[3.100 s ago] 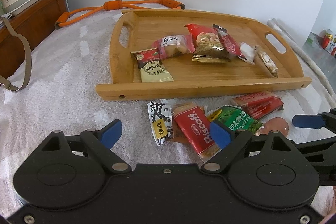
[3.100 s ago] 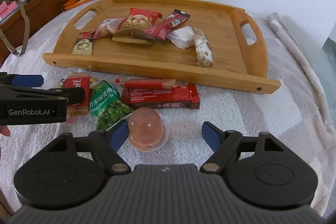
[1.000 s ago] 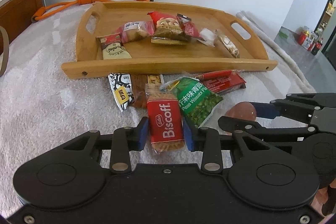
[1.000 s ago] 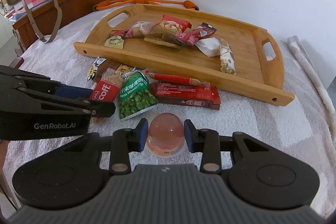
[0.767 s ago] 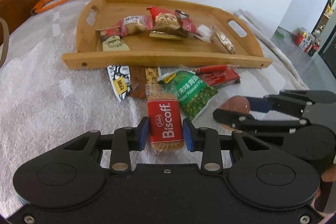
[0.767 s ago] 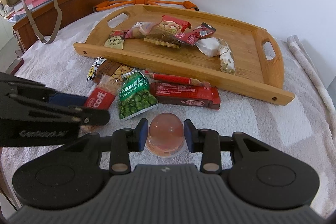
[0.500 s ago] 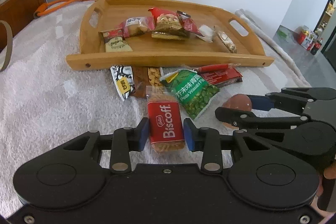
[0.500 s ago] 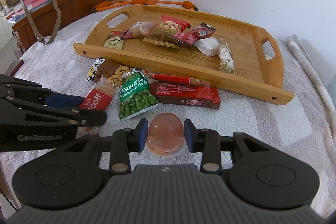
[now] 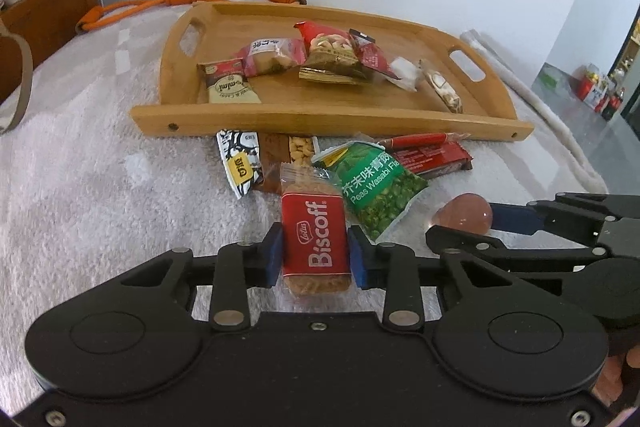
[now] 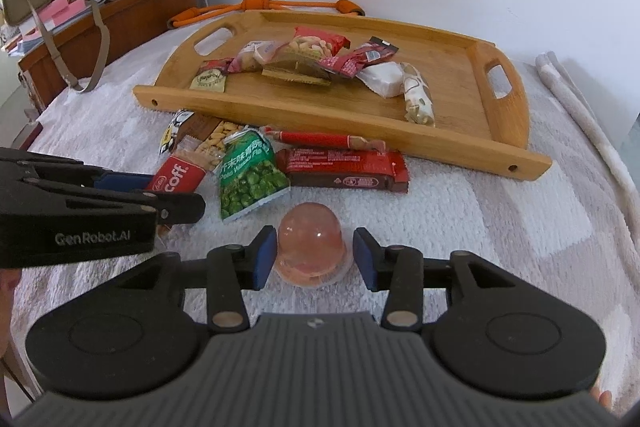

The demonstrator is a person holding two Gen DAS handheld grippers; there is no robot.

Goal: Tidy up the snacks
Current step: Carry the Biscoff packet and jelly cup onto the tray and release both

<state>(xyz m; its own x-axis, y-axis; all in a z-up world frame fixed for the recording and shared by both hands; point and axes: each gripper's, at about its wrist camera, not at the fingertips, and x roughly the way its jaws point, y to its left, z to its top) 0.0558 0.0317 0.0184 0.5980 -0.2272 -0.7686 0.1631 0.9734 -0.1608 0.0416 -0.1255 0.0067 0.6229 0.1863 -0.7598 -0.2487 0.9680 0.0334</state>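
The left hand-held gripper (image 9: 315, 254) is clenched on the red Biscoff packet (image 9: 314, 233), just in front of the wooden tray (image 9: 320, 115); its jaws have just been closing on that packet; the right hand-held gripper (image 10: 314, 254) straddles the pink jelly cup (image 10: 311, 241), its jaws having just been opening, pads slightly off the cup; both snacks lie near the tray's front rail, on the white towel (image 10: 460, 219).

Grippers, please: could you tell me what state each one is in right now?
Left gripper: shut on the Biscoff packet, jaws just closed further.
Right gripper: around the jelly cup; grip cannot be told.
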